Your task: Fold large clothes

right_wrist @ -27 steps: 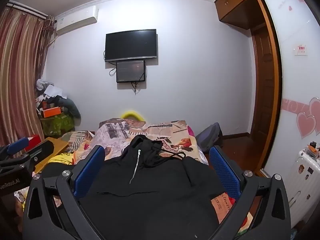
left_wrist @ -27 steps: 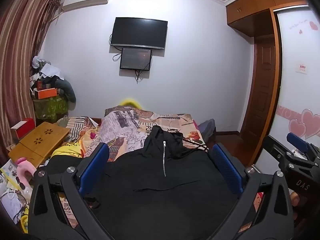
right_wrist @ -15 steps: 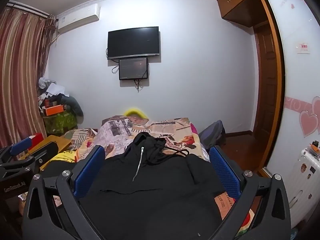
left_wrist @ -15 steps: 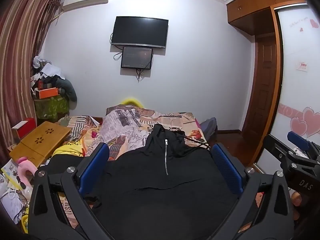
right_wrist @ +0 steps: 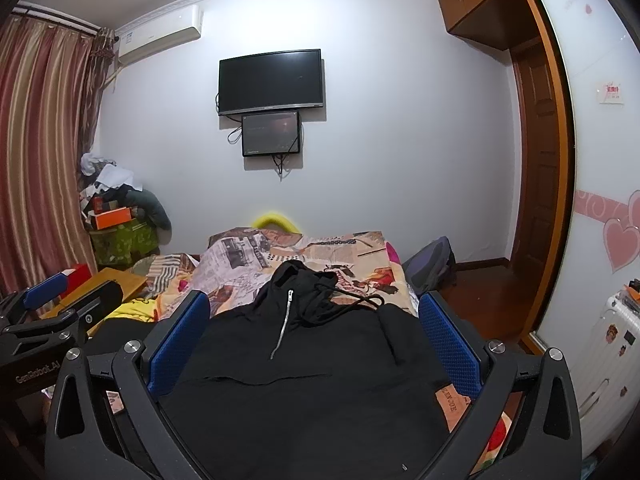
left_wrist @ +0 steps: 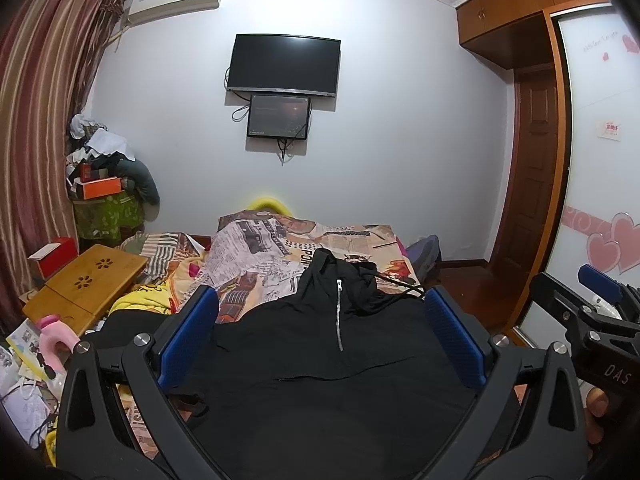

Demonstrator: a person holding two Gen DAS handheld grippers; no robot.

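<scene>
A black zip hoodie (left_wrist: pixel 320 360) lies spread flat on the bed, hood and drawstrings at the far end; it also shows in the right wrist view (right_wrist: pixel 304 368). My left gripper (left_wrist: pixel 320 320) is open and empty, held above the near part of the hoodie. My right gripper (right_wrist: pixel 314 320) is open and empty too, held above it a little further right. Each gripper shows at the edge of the other's view: the right one (left_wrist: pixel 600 320) and the left one (right_wrist: pixel 48 320).
The bed (left_wrist: pixel 280 248) has a newspaper-print cover. A wooden lap table (left_wrist: pixel 88 284), red box and clutter lie left of it. A wardrobe (right_wrist: pixel 600 200), a door and a white suitcase (right_wrist: pixel 608 352) stand on the right. A backpack (right_wrist: pixel 432 264) sits by the bed's far right corner.
Both grippers have tilted down slightly and shifted a little; the room appears higher in both views. The hoodie has not moved and both grippers stay open.
</scene>
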